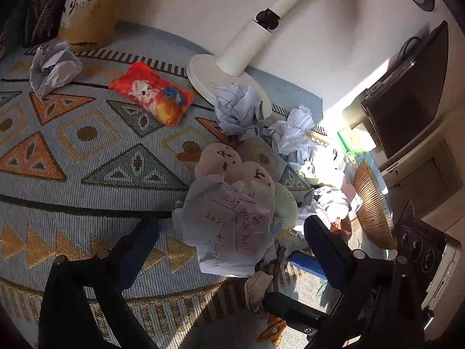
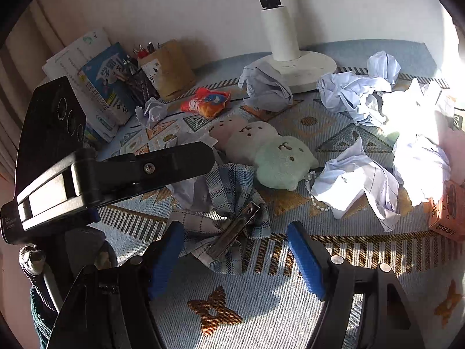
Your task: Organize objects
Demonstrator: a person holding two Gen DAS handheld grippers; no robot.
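Right gripper (image 2: 235,257) hovers low over the plaid hair bow (image 2: 229,218), jaws apart and not touching it, its metal clip facing up. Only the left wrist view shows the left gripper (image 1: 229,232), jaws wide, with the scribbled crumpled paper (image 1: 229,221) between them, pads clear of it. Beyond sit the plush toys (image 2: 261,148), then the red packet (image 1: 151,96), farthest the white lamp base (image 2: 302,67).

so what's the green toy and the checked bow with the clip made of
green toy: looks like soft plush, matte and fuzzy, with stitched face marks and a bead chain. checked bow: woven plaid fabric, creased; its clip looks like shiny metal, glinting in the light.
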